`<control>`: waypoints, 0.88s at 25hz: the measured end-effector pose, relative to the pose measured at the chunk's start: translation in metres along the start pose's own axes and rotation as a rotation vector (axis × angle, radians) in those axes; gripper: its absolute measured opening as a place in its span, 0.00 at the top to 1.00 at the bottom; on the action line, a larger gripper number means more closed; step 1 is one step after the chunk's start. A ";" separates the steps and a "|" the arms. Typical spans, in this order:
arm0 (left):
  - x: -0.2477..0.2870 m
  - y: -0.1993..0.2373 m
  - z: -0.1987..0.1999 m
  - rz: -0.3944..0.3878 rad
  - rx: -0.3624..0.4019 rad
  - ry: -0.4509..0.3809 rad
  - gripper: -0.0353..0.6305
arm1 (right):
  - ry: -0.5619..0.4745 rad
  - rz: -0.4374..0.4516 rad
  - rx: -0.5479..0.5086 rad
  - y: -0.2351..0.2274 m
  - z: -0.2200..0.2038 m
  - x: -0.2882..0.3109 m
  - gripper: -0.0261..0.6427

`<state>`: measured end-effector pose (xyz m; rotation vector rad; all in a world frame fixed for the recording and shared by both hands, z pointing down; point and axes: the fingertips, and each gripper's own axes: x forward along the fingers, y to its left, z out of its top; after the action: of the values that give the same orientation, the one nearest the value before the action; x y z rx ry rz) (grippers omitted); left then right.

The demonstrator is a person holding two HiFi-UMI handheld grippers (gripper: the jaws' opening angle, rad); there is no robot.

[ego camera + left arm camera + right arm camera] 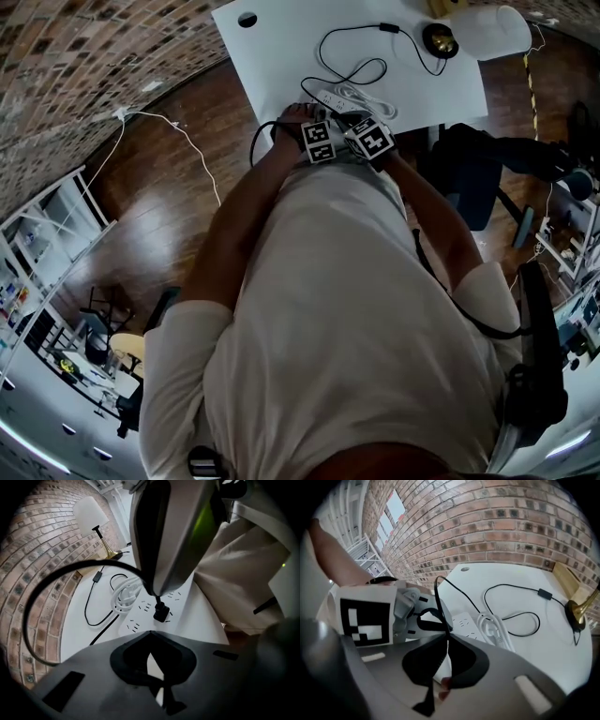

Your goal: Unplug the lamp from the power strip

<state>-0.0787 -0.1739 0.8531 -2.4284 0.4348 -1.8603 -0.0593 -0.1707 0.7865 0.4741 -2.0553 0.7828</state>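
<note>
The unplugging was not yet done. The black plug sat in a socket near the middle of the white power strip. From the left gripper view it looked seated, though whether it had begun to lift I could not tell. What had been secured was the grip. The right tool was closed on the lamp cord, which ran down into the seam between its jaws. Seen from the other side, its tip held the cord just above the plug, almost directly over the socket. The left tool was shut with nothing between its jaws. It was angled steeply down at the near end of the strip, just beside it. No view showed whether it pressed on the strip to steady it.

What was left, as I judged it, was the pull itself: drawing the plug straight up out of the socket while the strip stayed put.

The strip lay close to the near edge of the tabletop, about midway along it, with its own white lead coiled on its far side. From the plug, the lamp cord arched up and away toward the left edge. It then ran across the surface to the lamp, which stood at the far right corner, well apart from both tools.
</note>
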 end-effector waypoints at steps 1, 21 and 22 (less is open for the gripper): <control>0.000 0.001 -0.001 0.002 -0.009 -0.004 0.97 | 0.007 0.009 0.030 -0.002 0.005 0.003 0.95; 0.001 0.002 -0.002 0.015 -0.032 -0.007 0.97 | 0.048 0.012 0.104 -0.006 0.010 0.000 0.95; 0.000 0.003 -0.003 0.021 -0.036 -0.006 0.97 | 0.059 0.000 0.092 -0.009 0.014 0.003 0.95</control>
<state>-0.0818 -0.1767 0.8537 -2.4417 0.4957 -1.8528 -0.0638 -0.1869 0.7859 0.4963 -1.9717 0.8846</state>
